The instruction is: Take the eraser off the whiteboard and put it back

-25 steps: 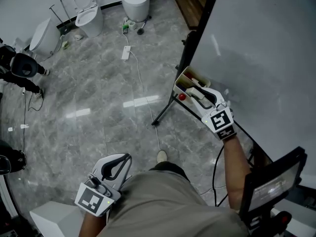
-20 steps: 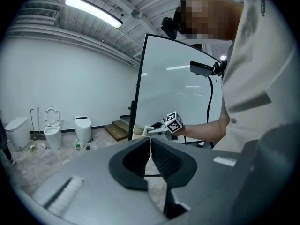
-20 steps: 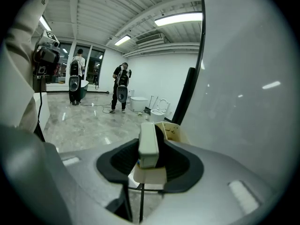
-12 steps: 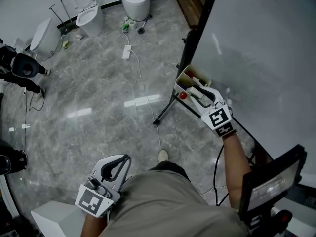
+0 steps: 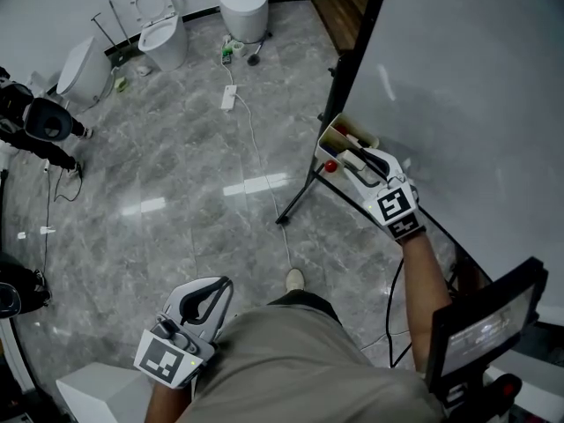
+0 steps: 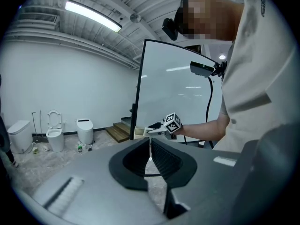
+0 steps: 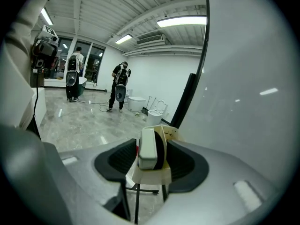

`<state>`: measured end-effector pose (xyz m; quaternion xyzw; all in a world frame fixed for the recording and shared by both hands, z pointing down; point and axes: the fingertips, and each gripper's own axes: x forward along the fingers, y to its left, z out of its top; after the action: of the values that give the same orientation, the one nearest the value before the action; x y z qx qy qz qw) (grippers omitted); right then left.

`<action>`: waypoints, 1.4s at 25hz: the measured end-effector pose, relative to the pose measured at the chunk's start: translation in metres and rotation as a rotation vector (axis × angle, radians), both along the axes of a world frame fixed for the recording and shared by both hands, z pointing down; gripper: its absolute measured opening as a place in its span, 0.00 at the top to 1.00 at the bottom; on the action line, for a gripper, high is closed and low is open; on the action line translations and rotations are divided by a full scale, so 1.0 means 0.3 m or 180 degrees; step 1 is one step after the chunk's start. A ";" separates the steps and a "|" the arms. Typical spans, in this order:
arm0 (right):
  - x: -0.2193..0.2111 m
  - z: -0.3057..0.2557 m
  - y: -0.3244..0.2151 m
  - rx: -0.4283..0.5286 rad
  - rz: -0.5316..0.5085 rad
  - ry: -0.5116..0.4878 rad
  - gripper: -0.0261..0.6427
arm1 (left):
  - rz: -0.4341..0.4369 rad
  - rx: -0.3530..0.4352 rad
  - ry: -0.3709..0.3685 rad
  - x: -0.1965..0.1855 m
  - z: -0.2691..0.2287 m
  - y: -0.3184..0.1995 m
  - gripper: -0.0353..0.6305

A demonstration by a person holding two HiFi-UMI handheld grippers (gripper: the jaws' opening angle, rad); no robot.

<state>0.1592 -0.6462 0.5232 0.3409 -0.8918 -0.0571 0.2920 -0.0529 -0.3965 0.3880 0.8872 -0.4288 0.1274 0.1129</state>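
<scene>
The right gripper's (image 7: 152, 145) fingers (image 7: 121, 158) have just been opening and now stand wide. The eraser (image 7: 148, 149) is on edge between them, its black felt facing the right-hand finger. A gap shows on the eraser's pale side; on the felt side, a light touch cannot quite be ruled out. The eraser sits in the cream tray (image 7: 151, 176) at the lower edge of the whiteboard (image 7: 248, 78), so the put-back looks all but done.

What the step calls for is a clean release. The gripper should draw straight back along its own line, without rolling, so that neither finger drags the felt and tips the eraser out. The left gripper (image 5: 204, 305), fingers closed on nothing, hangs low by the person's hip, well apart from the tray, and has no part here.
</scene>
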 end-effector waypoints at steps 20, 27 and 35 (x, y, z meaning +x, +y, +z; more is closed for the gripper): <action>-0.224 -0.302 0.820 0.0368 0.0783 -0.0055 0.67 | 0.0608 0.0237 0.0258 -0.289 0.004 0.481 0.92; -0.330 -0.310 1.252 0.0298 0.1034 -0.0150 0.67 | 0.0869 0.0256 0.0333 -0.377 0.014 0.729 0.92; -0.383 -0.367 1.628 0.0183 0.1053 -0.0244 0.67 | 0.1038 0.0277 0.0499 -0.374 0.001 0.927 0.92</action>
<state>0.0442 -0.1577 0.4131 0.4932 -0.8320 -0.0207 0.2533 -0.1653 -0.1183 0.3884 0.9562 -0.2742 0.0558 0.0854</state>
